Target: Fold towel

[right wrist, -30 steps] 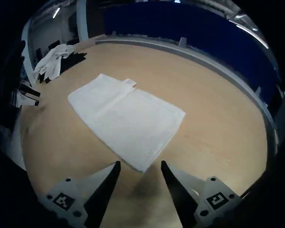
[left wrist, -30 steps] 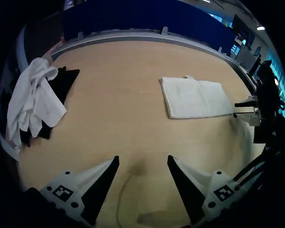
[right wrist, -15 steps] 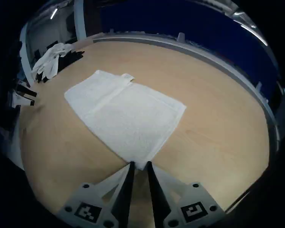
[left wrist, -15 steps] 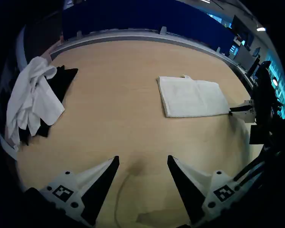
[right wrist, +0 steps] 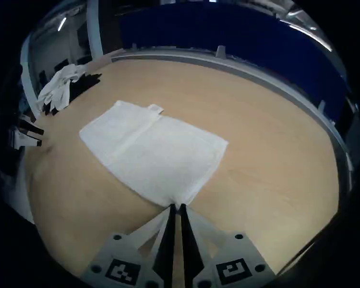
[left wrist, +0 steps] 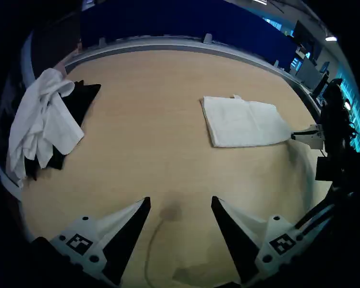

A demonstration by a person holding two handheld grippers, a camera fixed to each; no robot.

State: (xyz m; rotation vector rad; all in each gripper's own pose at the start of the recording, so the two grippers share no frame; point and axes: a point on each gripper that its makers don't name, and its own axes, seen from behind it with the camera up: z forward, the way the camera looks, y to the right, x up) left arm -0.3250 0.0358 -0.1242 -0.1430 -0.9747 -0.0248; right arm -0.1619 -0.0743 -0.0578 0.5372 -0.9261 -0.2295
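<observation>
Towel, white folded terry, on pale wooden counter; right claw clamps its near corner; left claw spread wide, empty.

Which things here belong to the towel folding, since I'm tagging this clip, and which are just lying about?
Belongs to the job: white towel; right gripper, jaws shut on the towel's near corner; left gripper, jaws open above the table.
Lying about: crumpled white cloth; black cloth under it.
</observation>
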